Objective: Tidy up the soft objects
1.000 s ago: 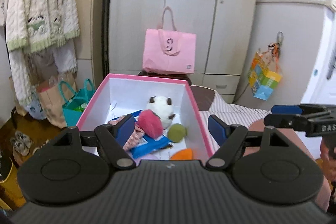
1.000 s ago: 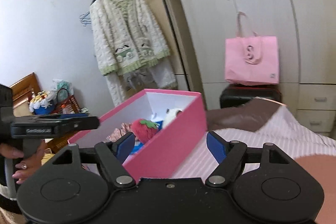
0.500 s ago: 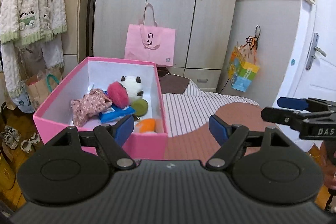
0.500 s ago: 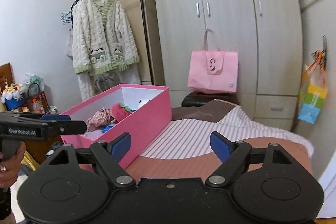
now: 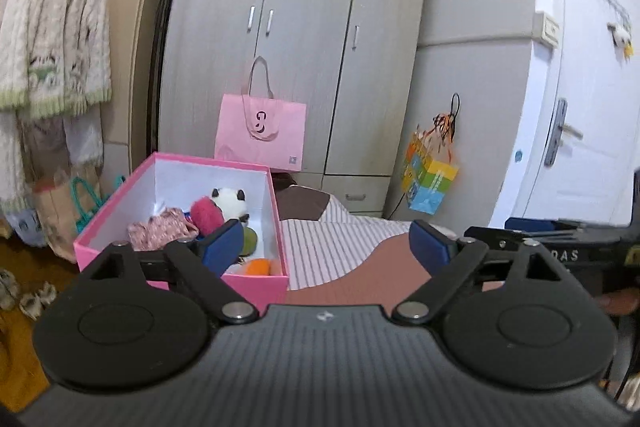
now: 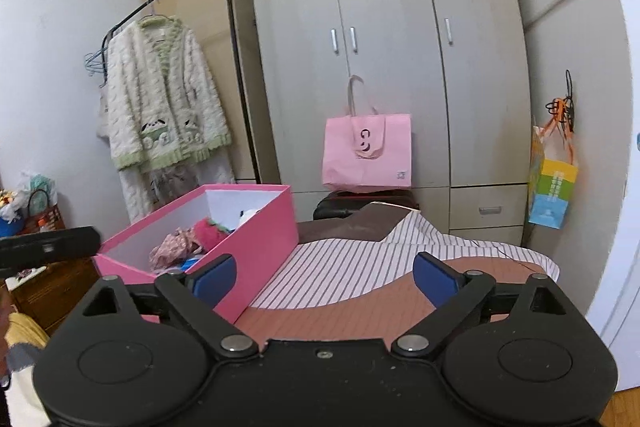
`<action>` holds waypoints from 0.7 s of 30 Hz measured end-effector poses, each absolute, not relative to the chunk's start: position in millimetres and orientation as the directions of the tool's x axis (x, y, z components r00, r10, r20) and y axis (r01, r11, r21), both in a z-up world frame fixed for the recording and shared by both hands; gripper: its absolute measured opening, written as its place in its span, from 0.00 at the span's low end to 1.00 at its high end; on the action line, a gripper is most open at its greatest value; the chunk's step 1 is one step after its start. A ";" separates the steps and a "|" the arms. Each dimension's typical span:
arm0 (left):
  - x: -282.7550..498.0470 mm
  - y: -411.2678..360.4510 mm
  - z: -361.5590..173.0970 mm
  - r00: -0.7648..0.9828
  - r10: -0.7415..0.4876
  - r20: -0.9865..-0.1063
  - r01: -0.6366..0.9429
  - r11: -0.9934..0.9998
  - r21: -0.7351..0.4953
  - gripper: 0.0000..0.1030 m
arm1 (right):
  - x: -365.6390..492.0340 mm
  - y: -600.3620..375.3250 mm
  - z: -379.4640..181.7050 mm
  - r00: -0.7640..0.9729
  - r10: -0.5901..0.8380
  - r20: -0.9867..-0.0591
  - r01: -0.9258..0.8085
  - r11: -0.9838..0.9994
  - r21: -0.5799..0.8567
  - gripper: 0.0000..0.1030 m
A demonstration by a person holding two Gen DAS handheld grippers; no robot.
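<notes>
With both my left gripper [image 5: 327, 245] and right gripper [image 6: 325, 273] pulled back from the pink box [image 5: 256, 285] on the bed, jaws just opened wide and empty, the soft toys [image 5: 206, 215] lie inside, suggesting sorting is finished.

Each gripper is matte black: the left gripper [image 5: 328, 247] has a ribbed housing with a small white mark, the right gripper [image 6: 324, 275] a smooth one with a central screw. Both carry blue pads [image 6: 211, 279], angled link arms, silver pivot rivets and round discs.
</notes>
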State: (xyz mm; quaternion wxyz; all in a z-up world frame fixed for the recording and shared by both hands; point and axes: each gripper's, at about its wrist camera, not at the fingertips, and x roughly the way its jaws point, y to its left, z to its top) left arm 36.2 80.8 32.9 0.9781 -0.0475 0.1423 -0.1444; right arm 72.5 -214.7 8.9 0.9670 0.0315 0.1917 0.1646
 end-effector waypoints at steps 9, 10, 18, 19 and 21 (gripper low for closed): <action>53.4 72.0 26.9 0.910 -0.170 -0.377 0.171 0.985 -0.032 0.99 | 67.5 -193.9 10.0 0.828 0.291 -0.480 -0.268 0.956 0.118 1.00; 53.7 72.6 26.7 0.912 -0.157 -0.378 0.158 0.987 -0.030 0.99 | 62.2 -194.3 14.3 0.838 0.290 -0.461 -0.271 0.956 0.110 1.00; 43.8 64.8 26.0 0.902 -0.082 -0.424 0.105 0.994 0.032 1.00 | 50.8 -187.8 40.7 0.852 0.287 -0.438 -0.275 0.957 0.094 1.00; 40.5 62.9 26.5 0.904 -0.082 -0.420 0.109 0.993 0.040 1.00 | 51.8 -185.7 42.2 0.847 0.295 -0.442 -0.286 0.954 0.090 1.00; 34.6 60.1 27.1 0.903 -0.090 -0.419 0.120 0.992 0.044 1.00 | 49.9 -180.9 43.5 0.854 0.283 -0.437 -0.284 0.957 0.064 1.00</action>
